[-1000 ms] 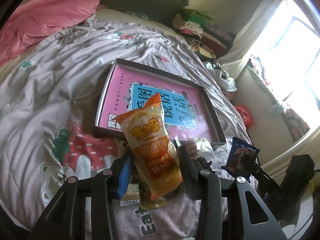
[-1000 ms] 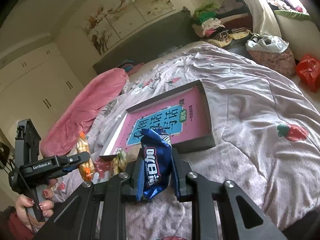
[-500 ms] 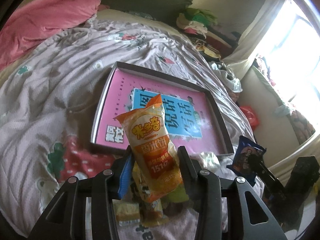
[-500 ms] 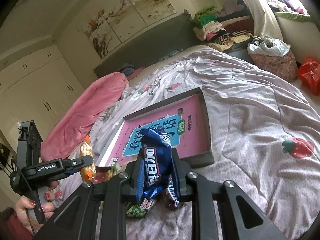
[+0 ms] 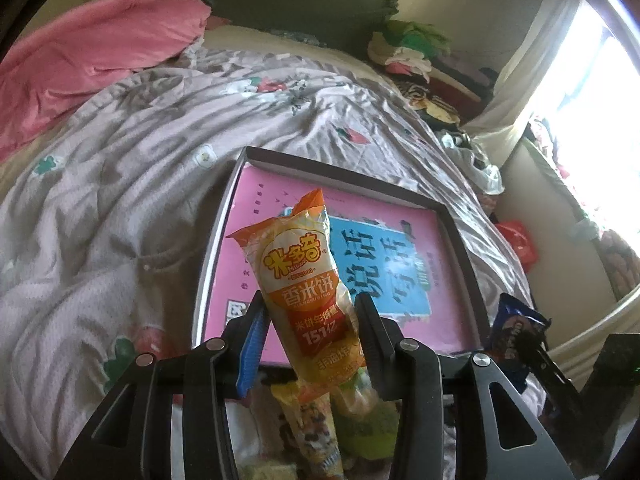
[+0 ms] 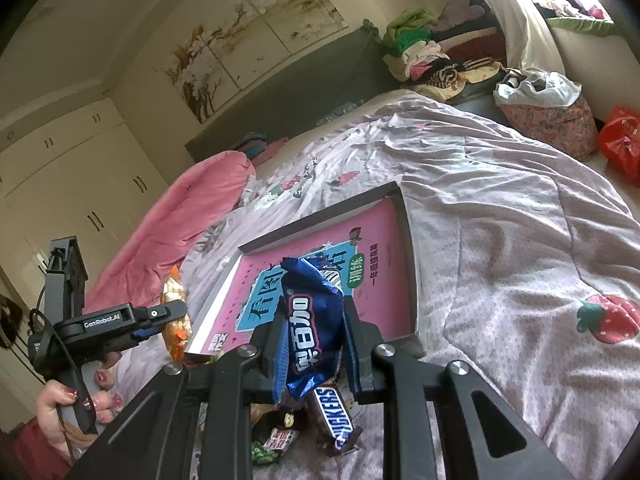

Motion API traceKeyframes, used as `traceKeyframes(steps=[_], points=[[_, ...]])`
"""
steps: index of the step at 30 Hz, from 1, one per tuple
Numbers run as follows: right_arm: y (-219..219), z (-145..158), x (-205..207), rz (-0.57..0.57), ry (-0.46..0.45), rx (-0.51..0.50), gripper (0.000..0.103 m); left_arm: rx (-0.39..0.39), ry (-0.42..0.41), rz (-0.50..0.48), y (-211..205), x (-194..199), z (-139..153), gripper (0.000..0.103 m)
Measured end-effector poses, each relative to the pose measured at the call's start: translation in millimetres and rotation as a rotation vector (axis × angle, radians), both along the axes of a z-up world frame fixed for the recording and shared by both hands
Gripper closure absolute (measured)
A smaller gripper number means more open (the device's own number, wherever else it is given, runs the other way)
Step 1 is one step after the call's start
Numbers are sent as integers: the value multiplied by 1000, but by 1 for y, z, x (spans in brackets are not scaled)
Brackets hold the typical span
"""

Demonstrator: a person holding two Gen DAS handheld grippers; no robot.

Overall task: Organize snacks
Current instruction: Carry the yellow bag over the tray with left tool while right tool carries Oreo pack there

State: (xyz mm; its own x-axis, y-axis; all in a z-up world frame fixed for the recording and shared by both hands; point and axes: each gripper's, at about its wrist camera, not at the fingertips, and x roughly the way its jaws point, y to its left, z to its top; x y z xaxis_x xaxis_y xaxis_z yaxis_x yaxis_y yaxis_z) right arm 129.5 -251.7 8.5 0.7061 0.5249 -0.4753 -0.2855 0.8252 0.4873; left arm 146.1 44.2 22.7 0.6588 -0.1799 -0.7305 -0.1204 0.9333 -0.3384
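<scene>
My left gripper (image 5: pixel 308 320) is shut on an orange rice-cracker packet (image 5: pixel 306 288), held upright over the near edge of a shallow dark tray (image 5: pixel 460 232) lined with a pink book (image 5: pixel 256 232). My right gripper (image 6: pixel 314 336) is shut on a blue cookie packet (image 6: pixel 310 320), also in front of the tray (image 6: pixel 410 256). The blue packet (image 5: pixel 516 332) and right gripper show at the right of the left wrist view. In the right wrist view a hand (image 6: pixel 60 404) holds the left gripper (image 6: pixel 168 316) with the orange packet (image 6: pixel 174 320). Loose snacks lie below: a Snickers bar (image 6: pixel 336 416) and a green packet (image 6: pixel 268 444).
The tray lies on a bed with a pale quilt (image 5: pixel 100 200) printed with strawberries. A pink duvet (image 5: pixel 80 52) is bunched at the head end. Piled clothes (image 6: pixel 432 56), a bag (image 6: pixel 548 112) and a red bag (image 6: pixel 622 148) stand beside the bed near the window.
Both grippers have carried their packets forward toward the tray, which now looms larger and nearer. The loose snacks slid further under the grippers. Both grips are unchanged.
</scene>
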Motion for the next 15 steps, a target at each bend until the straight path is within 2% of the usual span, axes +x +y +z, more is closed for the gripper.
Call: traceKeyframes(steps=[15], points=[[7, -7, 17, 15, 12, -1, 80, 27, 38, 5, 0, 17, -18, 58]])
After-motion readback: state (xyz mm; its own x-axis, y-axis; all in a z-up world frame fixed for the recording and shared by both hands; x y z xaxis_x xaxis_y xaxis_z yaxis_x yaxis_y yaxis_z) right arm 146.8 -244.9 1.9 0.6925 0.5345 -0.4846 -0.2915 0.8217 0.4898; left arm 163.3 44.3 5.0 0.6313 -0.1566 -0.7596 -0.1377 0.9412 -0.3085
